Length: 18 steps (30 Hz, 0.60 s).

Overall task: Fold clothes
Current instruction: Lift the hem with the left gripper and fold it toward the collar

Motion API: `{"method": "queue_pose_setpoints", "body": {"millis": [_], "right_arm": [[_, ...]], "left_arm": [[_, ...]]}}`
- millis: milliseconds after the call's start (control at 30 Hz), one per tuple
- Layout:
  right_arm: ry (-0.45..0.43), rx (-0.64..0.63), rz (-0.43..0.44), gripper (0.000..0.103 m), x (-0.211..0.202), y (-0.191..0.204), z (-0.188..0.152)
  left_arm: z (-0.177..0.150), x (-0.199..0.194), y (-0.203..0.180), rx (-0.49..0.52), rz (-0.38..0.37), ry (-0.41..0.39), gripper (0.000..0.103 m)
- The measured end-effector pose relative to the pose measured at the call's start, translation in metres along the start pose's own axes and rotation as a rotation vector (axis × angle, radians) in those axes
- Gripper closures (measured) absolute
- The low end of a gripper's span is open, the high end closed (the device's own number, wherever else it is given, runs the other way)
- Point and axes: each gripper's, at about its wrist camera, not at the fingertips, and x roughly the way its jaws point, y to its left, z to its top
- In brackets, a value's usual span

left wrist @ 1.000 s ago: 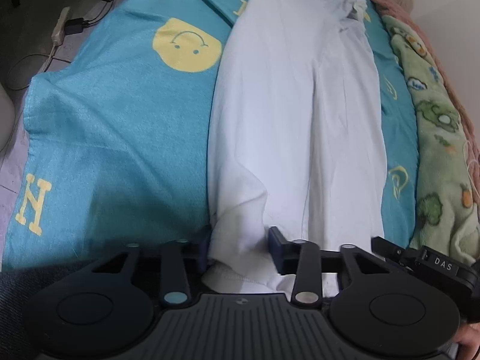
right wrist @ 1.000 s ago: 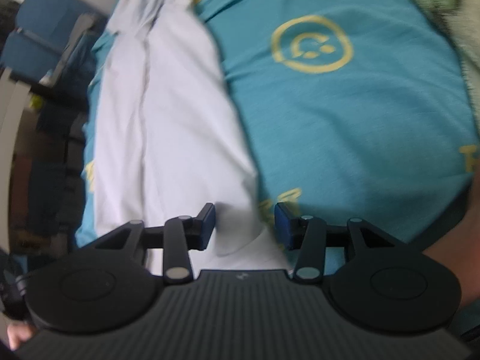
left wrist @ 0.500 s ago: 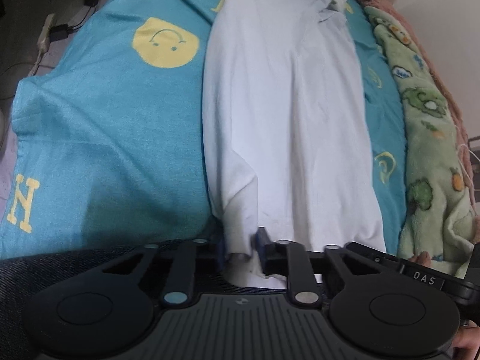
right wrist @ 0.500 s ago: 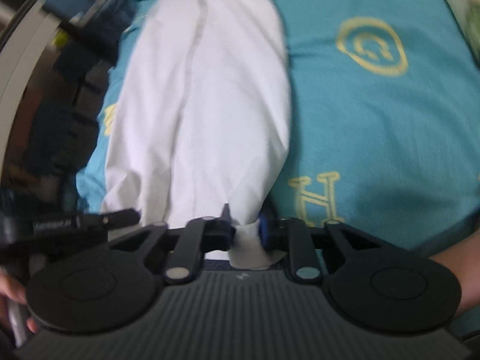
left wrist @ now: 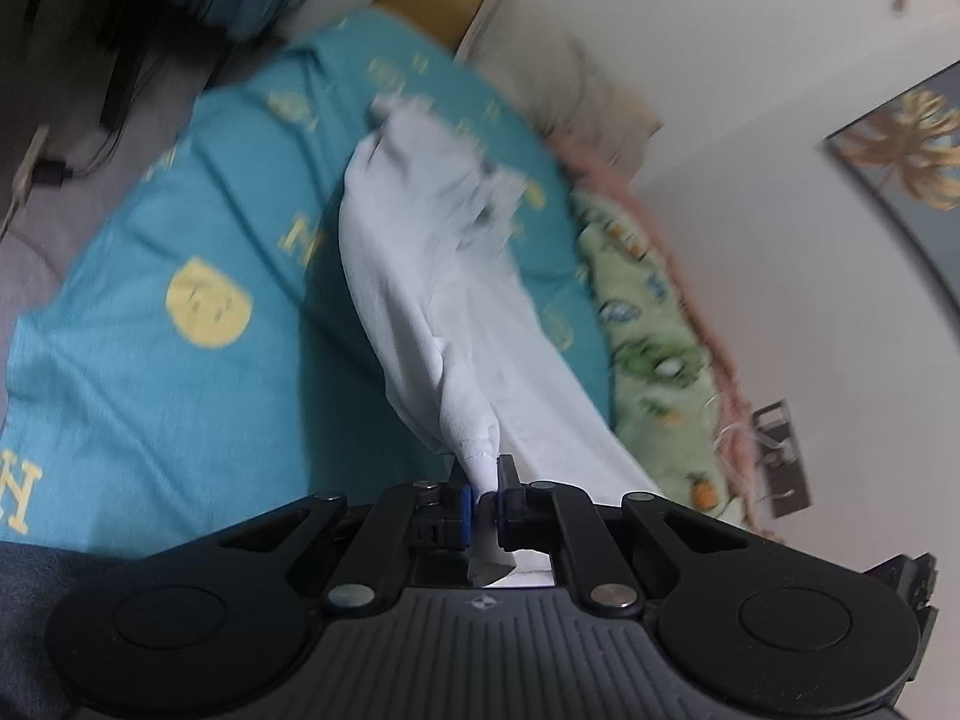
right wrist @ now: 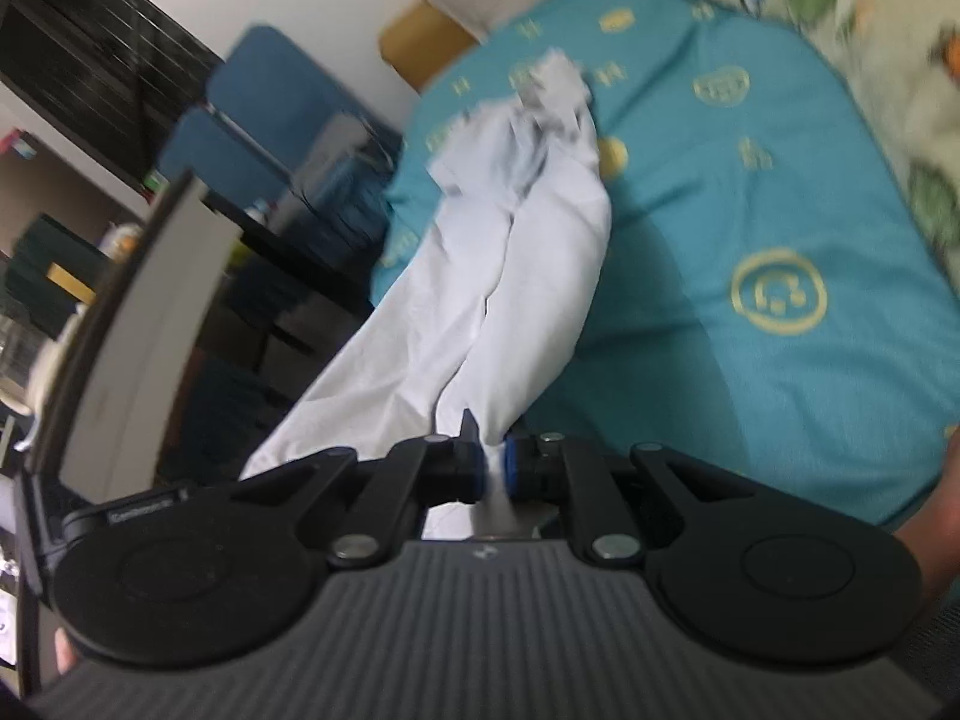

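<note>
A white garment [left wrist: 432, 276] is lifted off a teal bedsheet [left wrist: 150, 360] and stretches away toward the bed's far end. My left gripper [left wrist: 482, 495] is shut on its near hem corner. In the right wrist view the same garment [right wrist: 540, 276] hangs in two long folds. My right gripper [right wrist: 492, 468] is shut on the other near corner. The far end of the garment is bunched on the sheet. Both views are blurred by motion.
A green patterned blanket [left wrist: 654, 348] and a pink blanket edge [left wrist: 690, 276] lie along the wall side of the bed. A pillow [left wrist: 558, 78] sits at the head. A blue chair [right wrist: 258, 138] and dark shelving [right wrist: 90, 60] stand beside the bed.
Both grippers have closed on the garment's near corners and risen, lifting the hem off the sheet. The views now tilt up toward the wall and room.
</note>
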Motion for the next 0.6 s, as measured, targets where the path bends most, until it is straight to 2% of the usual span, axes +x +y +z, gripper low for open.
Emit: {"method": "queue_pose_setpoints", "body": {"millis": [167,333,500,600], "right_arm": [[-0.062,-0.006,0.037,0.093,-0.042,0.014,-0.009],[-0.116,0.013,0.066,0.093,-0.084,0.016,-0.037],[-0.160,0.043,0.094,0.093,-0.117,0.011,-0.061],[-0.179,0.058,0.103,0.093,-0.129,0.008,-0.070]], "left_arm": [[-0.019,-0.054,-0.029,0.003,-0.030,-0.063,0.096],[-0.055,-0.104,-0.037,0.001,-0.047,-0.090,0.096],[-0.084,-0.134,-0.049,0.007,-0.053,-0.096,0.096],[-0.091,-0.136,-0.058,0.011,-0.047,-0.099,0.096]]}}
